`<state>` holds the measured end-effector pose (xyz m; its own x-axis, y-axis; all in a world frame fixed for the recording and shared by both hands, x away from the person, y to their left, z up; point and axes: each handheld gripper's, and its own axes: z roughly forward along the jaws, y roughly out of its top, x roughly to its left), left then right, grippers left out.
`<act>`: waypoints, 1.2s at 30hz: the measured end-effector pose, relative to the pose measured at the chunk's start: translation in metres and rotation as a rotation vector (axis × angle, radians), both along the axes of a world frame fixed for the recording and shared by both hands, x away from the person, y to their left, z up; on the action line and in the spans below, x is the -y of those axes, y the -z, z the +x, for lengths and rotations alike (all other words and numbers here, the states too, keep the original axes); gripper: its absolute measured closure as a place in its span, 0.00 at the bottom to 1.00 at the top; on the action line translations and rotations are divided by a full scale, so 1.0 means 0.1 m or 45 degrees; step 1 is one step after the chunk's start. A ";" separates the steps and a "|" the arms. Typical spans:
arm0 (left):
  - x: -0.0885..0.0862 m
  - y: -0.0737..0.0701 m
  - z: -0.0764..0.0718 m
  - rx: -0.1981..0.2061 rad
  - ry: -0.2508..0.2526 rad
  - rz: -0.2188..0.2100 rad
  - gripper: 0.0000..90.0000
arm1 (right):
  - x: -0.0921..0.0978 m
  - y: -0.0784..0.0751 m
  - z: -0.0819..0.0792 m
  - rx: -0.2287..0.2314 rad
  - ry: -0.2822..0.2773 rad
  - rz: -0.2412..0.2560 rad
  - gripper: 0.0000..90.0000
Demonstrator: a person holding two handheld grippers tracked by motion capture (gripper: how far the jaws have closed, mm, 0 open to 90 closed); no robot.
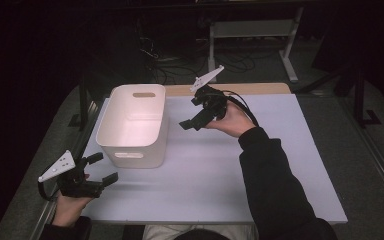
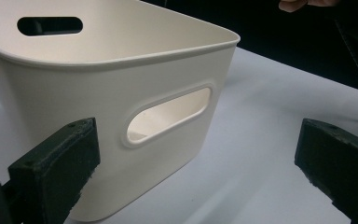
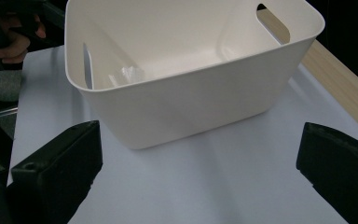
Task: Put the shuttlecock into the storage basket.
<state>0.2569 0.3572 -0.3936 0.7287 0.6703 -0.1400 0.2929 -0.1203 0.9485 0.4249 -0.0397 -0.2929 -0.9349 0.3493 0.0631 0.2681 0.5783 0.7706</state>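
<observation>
A white plastic bin (image 1: 152, 112) with cut-out handles stands on the white tabletop (image 1: 220, 175), left of centre, and looks empty inside. My left gripper (image 1: 102, 168) is held at the table's near-left corner, jaws open, pointing at the bin's near handle slot (image 2: 168, 115). My right gripper (image 1: 191, 123) hovers above the table just right of the bin, jaws open and aimed at the bin's right wall (image 3: 191, 105). Nothing sits between either pair of jaws. In the right gripper view the bin's interior (image 3: 177, 51) is bare.
A wooden strip (image 1: 230, 89) runs along the table's far edge. Behind it, on the dark floor, are cables and a white metal frame (image 1: 252, 35). Open white surface stretches right of and in front of the bin.
</observation>
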 end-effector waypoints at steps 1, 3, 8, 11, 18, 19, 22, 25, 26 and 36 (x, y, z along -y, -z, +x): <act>0.00 0.00 0.00 0.000 0.000 0.000 0.00 | 0.01 0.00 0.00 -0.002 0.006 0.002 0.00; 0.00 0.00 0.00 0.001 -0.001 -0.002 0.00 | 0.04 0.01 0.00 -0.006 0.013 0.005 0.00; 0.00 0.00 0.00 0.000 0.000 0.003 0.00 | 0.12 0.04 -0.01 -0.007 0.026 0.028 0.00; 0.00 0.00 0.00 0.000 -0.001 0.002 0.00 | 0.18 0.06 -0.01 -0.006 0.033 0.029 0.00; 0.00 0.00 0.00 0.001 0.001 -0.004 0.00 | 0.26 0.08 -0.03 -0.003 0.048 0.042 0.00; 0.00 0.00 0.00 0.000 0.001 -0.003 0.00 | 0.27 0.08 -0.03 0.001 0.048 0.045 0.00; 0.00 0.00 0.00 0.001 0.002 -0.003 0.00 | 0.32 0.10 -0.05 -0.002 0.058 0.048 0.00; 0.00 0.00 0.00 0.000 0.000 -0.002 0.00 | 0.36 0.11 -0.06 0.006 0.063 0.049 0.00; 0.00 0.00 0.00 0.000 -0.001 -0.002 0.00 | 0.38 0.10 -0.07 0.005 0.067 0.049 0.00; 0.00 0.00 0.00 -0.001 -0.002 -0.002 0.00 | 0.57 0.15 -0.12 0.015 0.097 0.074 0.00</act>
<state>0.2570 0.3573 -0.3935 0.7278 0.6710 -0.1417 0.2936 -0.1182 0.9486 0.4127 -0.0964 -0.3080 -0.9066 0.4154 0.0746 0.3003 0.5106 0.8057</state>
